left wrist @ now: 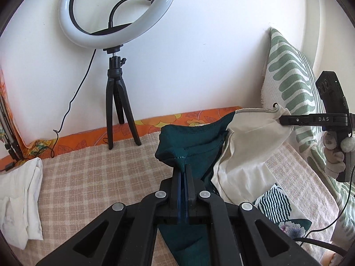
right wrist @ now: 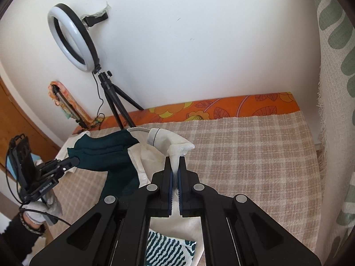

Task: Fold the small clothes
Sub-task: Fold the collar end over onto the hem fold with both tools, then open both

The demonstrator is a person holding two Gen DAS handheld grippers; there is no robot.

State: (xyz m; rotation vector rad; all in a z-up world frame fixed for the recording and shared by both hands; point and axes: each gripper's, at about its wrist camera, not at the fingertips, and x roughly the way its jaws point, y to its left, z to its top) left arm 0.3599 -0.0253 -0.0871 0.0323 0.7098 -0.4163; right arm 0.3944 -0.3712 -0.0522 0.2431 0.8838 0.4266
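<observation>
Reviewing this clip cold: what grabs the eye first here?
A teal and cream garment hangs stretched between both grippers above the checked bedspread: left gripper pinches the teal corner, right gripper the cream one. Behind, a ring light on a tripod stands against the white wall.

The garment (left wrist: 199,146) is dark teal on one part and cream on the other, with a panel of teal-and-white wavy stripes and a pale flower print at its lower edge. The bed cover (right wrist: 255,155) is a beige-and-cream check, bordered by an orange sheet (right wrist: 233,106) with yellow flowers and outlined leaves. The pillow (left wrist: 290,82) is white with sage-green leaf shapes; the ring light (left wrist: 115,11) is white on a black tripod (left wrist: 117,102), and the folded cloth (left wrist: 20,201) is white.
</observation>
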